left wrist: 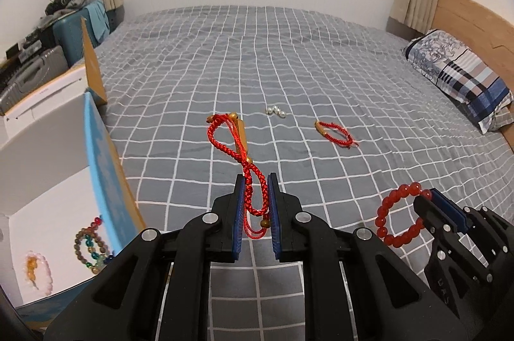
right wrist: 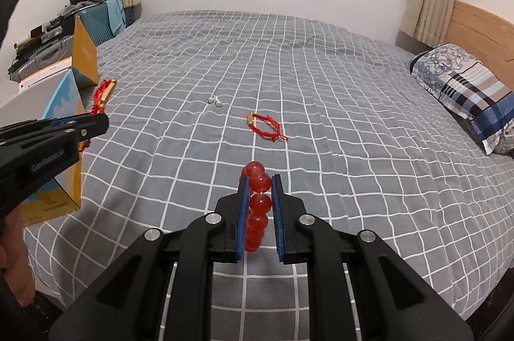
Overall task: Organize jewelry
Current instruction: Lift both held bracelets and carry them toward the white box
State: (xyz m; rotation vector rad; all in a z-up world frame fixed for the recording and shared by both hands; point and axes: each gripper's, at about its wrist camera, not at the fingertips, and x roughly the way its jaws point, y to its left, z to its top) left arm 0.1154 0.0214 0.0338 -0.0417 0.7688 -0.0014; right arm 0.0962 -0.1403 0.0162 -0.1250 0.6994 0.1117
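My left gripper [left wrist: 256, 180] is shut on a red braided cord bracelet with a gold tube [left wrist: 236, 137], held above the bed; it also shows in the right wrist view [right wrist: 102, 93]. My right gripper [right wrist: 259, 180] is shut on a red bead bracelet [right wrist: 257, 199], which also shows in the left wrist view [left wrist: 400, 214]. A second red cord bracelet [left wrist: 335, 133] and some small pearl pieces [left wrist: 276, 112] lie on the grey checked bedspread [left wrist: 321, 58]. An open white box [left wrist: 48, 180] at the left holds two bead bracelets [left wrist: 91, 247].
The box's blue and yellow lid flaps [left wrist: 102, 154] stand up beside the bed's left edge. A patterned pillow [left wrist: 462, 74] lies at the right by the wooden headboard [left wrist: 475, 16]. Cluttered cases [left wrist: 38, 61] stand far left.
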